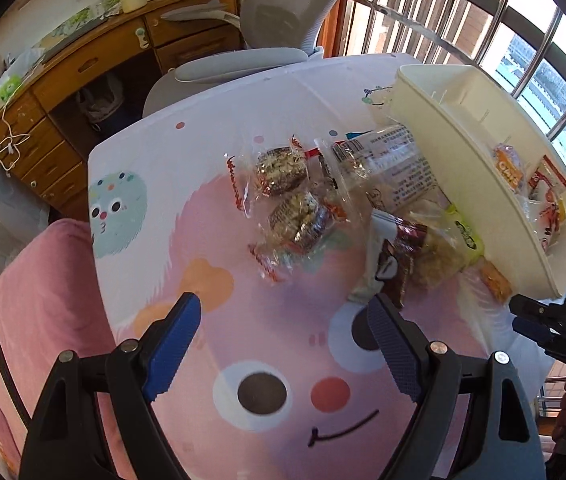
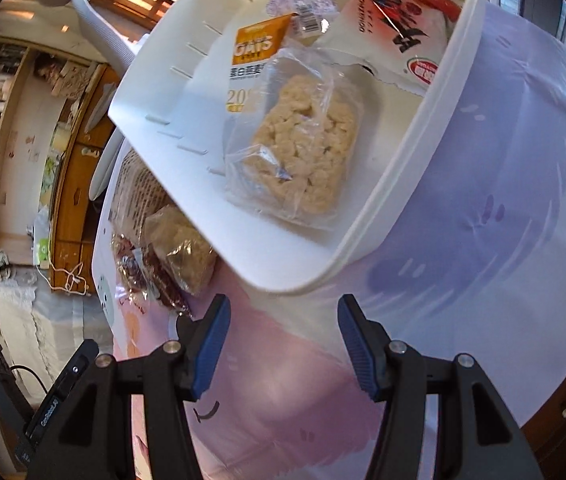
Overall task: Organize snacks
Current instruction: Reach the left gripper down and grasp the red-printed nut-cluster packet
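A white plastic bin (image 1: 463,184) stands on the cartoon-print table (image 1: 243,240) at the right; it also fills the right wrist view (image 2: 363,216). Inside lie a clear-wrapped rice crisp cake (image 2: 303,148), an orange oats packet (image 2: 257,46) and a red-and-white packet (image 2: 395,28). Loose snacks lie beside the bin: two clear-wrapped nut bars (image 1: 283,196), a long printed packet (image 1: 391,164), a dark wrapper (image 1: 397,256), a crisp cake (image 1: 443,252). My left gripper (image 1: 283,336) is open and empty, short of the loose snacks. My right gripper (image 2: 283,344) is open and empty, just before the bin's near corner.
A grey office chair (image 1: 275,24) stands behind the table. A wooden desk with drawers (image 1: 83,80) is at the far left, a pink cushion (image 1: 31,312) at the table's near left. Window bars (image 1: 523,40) run behind the bin. The right gripper shows in the left wrist view (image 1: 539,320).
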`<state>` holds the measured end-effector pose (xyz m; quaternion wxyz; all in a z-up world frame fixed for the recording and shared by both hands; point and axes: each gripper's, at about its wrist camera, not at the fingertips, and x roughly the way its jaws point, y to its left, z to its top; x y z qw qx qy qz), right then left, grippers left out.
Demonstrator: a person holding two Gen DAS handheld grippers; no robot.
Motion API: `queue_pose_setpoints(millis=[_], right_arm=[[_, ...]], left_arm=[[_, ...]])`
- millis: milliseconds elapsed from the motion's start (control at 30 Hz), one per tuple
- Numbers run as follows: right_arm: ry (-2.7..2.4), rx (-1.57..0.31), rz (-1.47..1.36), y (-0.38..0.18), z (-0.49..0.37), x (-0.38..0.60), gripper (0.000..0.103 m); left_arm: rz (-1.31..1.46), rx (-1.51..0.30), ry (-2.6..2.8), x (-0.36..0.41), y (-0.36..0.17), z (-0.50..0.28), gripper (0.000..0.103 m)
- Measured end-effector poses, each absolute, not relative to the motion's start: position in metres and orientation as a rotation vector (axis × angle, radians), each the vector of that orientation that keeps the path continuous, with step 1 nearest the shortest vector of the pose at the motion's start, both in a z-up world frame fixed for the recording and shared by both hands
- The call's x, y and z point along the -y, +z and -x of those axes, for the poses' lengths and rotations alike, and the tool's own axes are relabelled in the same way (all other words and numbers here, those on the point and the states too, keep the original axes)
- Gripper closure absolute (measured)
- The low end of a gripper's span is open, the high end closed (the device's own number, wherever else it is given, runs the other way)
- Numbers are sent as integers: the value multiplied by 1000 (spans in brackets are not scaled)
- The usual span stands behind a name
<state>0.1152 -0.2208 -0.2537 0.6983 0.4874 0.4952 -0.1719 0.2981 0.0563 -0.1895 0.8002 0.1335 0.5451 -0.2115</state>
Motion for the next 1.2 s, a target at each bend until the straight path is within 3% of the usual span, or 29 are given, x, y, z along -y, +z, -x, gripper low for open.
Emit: queue_pose_setpoints(millis=[633,1133,1200], right_arm=[[-370,-998,-1252,-279,-118,228,48],[-441,-1001,-1240,-280,-128,230,71],[-432,-1002,-1238,-280,-129,230,73]], left_arm=[[-244,-1203,-447,-33,-254,-362,18],[-136,-1197,-406,-26,-273,-375,18],[-123,-1201,-410,-25,-275,-376,22]])
